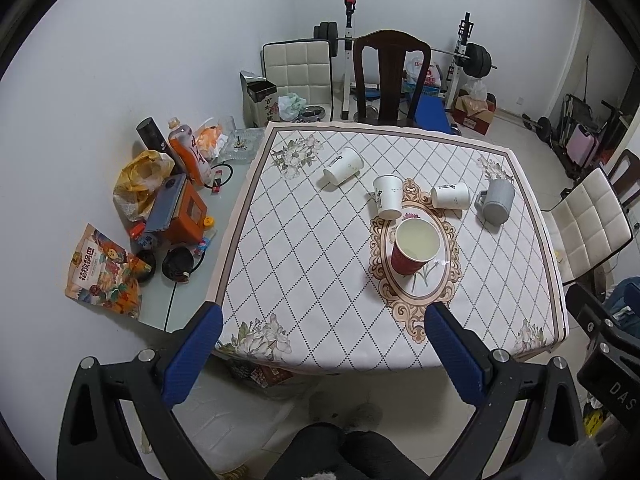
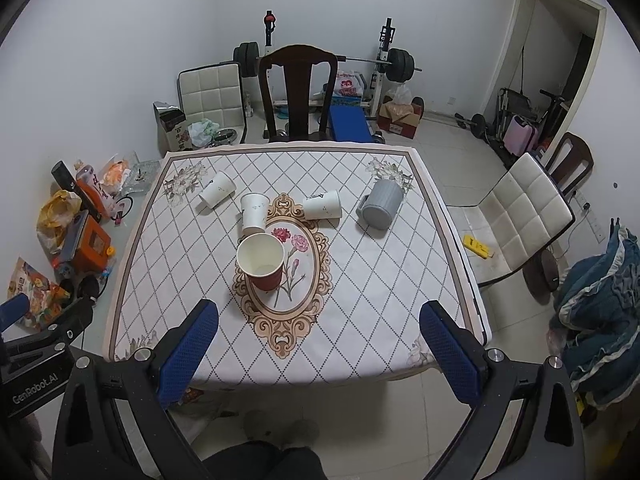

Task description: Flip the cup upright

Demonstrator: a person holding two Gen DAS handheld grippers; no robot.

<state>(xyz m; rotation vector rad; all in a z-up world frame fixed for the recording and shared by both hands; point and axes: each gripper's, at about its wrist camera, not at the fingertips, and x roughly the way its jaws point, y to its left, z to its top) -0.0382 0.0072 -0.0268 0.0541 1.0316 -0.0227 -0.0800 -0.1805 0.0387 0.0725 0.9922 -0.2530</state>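
Note:
A red paper cup (image 1: 414,249) (image 2: 262,262) stands upright at the table's middle. Behind it stands a white paper cup (image 1: 387,202) (image 2: 254,213), mouth down. Two more white paper cups lie on their sides, one far left (image 1: 343,166) (image 2: 216,194) and one to the right (image 1: 450,196) (image 2: 322,205). A grey mug (image 1: 497,201) (image 2: 380,204) lies tilted on its side at the far right. My left gripper (image 1: 324,354) and right gripper (image 2: 318,354) are both open and empty, held high over the table's near edge.
The patterned tablecloth (image 1: 304,248) (image 2: 380,280) covers the square table. Snack bags, a bottle and boxes crowd a side ledge (image 1: 160,208) at the left. A dark wooden chair (image 1: 390,76) stands at the far side and a white chair (image 2: 520,216) at the right.

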